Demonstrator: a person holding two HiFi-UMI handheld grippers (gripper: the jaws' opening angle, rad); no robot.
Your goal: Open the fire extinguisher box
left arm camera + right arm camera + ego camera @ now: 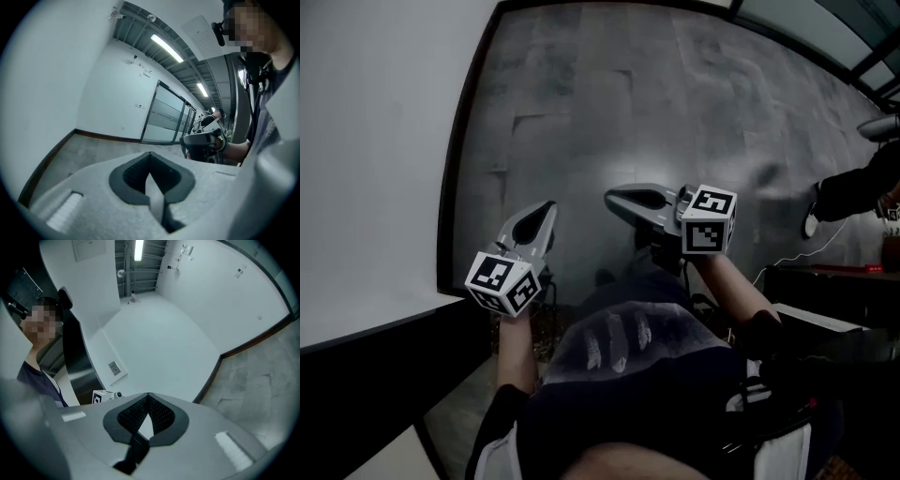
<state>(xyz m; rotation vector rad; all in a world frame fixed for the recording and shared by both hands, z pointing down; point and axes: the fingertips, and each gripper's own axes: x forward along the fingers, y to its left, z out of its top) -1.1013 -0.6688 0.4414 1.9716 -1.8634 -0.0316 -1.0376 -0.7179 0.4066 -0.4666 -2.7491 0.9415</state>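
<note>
Oddly, no fire extinguisher box shows anywhere; left gripper (pixel 542 217) and right gripper (pixel 623 199), both pinched shut and empty, hang over the floor (pixel 609 103) beside the wall (pixel 375 141).

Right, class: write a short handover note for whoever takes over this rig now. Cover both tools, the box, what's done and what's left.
Left tool: shut, empty, held in the air over the floor.
Right tool: shut, empty, in the air beside the left one.
Box: not in any view; only grey floor and a white wall show ahead.
Done: nothing that shows.
Left: find the box, reach it, open it.
</note>
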